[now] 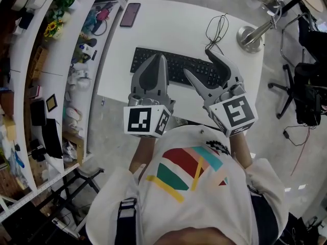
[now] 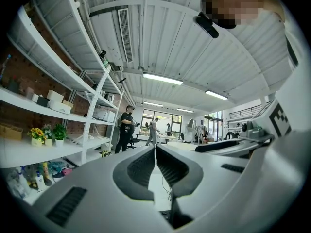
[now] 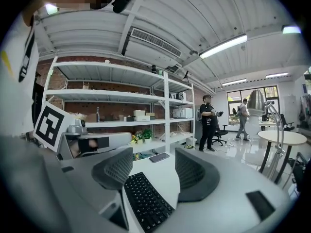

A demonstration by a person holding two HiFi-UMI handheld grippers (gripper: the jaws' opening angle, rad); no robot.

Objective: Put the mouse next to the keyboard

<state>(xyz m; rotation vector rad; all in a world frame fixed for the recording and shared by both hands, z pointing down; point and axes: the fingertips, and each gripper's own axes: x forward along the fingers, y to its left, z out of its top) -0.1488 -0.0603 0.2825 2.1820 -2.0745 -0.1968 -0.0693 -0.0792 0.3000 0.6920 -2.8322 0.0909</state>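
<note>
A black keyboard [image 1: 176, 65] lies across the white table [image 1: 168, 19]. No mouse shows in any view. A thin black cable [image 1: 217, 27] loops on the table behind the keyboard's right end. My left gripper [image 1: 161, 57] hangs over the keyboard's left half, its jaws shut tip to tip with nothing between them; in its own view, the left gripper [image 2: 155, 149] points along the table. My right gripper [image 1: 197, 62] is open over the keyboard's right half. In its own view, the keyboard [image 3: 146, 198] shows between the jaws of the right gripper [image 3: 153, 159].
A dark phone [image 1: 130, 14] lies at the table's far left corner. A metal desk lamp [image 1: 253, 34] stands at the far right edge. Shelves [image 1: 56, 60] with small items run along the left. An office chair [image 1: 301, 86] stands to the right. People stand far off across the room.
</note>
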